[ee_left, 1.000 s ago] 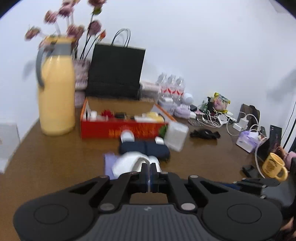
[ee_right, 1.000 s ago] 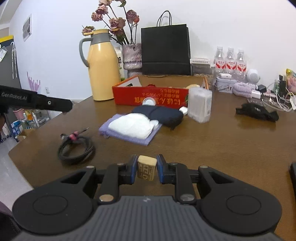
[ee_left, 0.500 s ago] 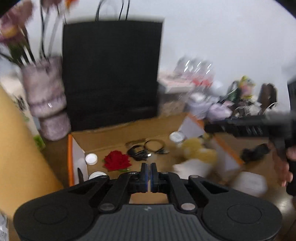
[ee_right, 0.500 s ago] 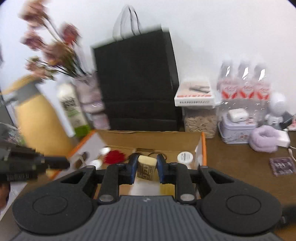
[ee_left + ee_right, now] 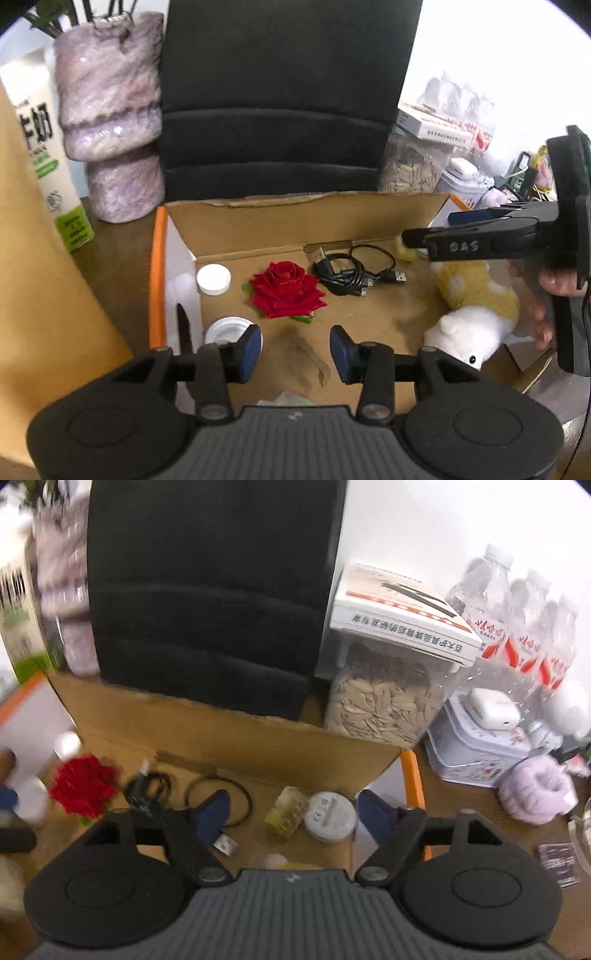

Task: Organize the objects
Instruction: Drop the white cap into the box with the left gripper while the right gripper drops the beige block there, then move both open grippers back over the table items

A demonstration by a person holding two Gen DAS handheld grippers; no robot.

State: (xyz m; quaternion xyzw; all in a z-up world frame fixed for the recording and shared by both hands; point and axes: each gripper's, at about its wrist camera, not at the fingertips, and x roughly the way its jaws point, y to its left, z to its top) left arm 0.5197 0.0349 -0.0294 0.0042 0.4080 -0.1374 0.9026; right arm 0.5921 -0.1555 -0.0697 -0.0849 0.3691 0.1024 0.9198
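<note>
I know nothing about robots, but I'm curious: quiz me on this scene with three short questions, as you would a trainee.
1. True or false: the red rose lies inside the cardboard box.
2. Which lies closest to the rose? A: black cable. B: water bottles. C: seed jar.
3. Which two colours is the plush toy?

Key: 1 true. 2 A. 3 yellow and white.
</note>
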